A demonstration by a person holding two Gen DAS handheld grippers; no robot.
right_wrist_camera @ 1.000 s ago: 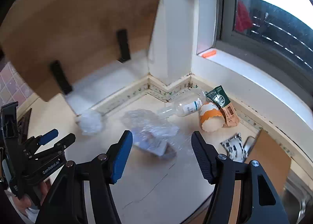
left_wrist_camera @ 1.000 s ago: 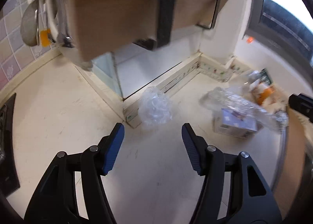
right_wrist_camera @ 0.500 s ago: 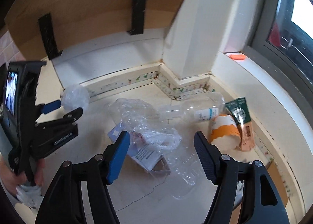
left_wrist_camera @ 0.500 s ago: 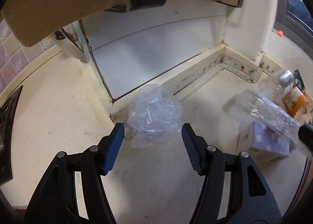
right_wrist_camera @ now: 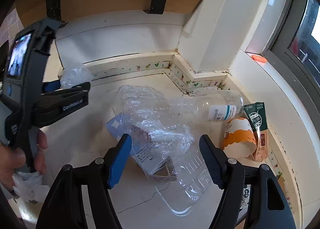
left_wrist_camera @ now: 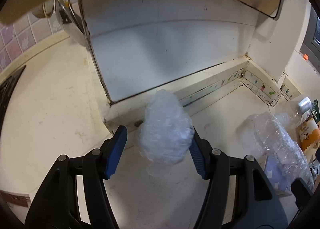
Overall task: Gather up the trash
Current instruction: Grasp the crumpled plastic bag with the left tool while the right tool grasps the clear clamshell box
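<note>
- since the earlier frame, both grippers have dropped closer to the trash; the crumpled plastic ball [left_wrist_camera: 165, 129] now sits between the left gripper [left_wrist_camera: 157, 150] jaws.
- left gripper: jaws wide, far pad touching or just beside the ball, near pad apart; nothing gripped.
- right gripper [right_wrist_camera: 166, 161]: pitched down, wide and not yet pressing, over the clear plastic wrap [right_wrist_camera: 152, 117] and small carton [right_wrist_camera: 128, 133], long axis running diagonally.
- outward: clear bottle [right_wrist_camera: 212, 105] and paper cup [right_wrist_camera: 239, 137] lie right, near the wall.
</note>
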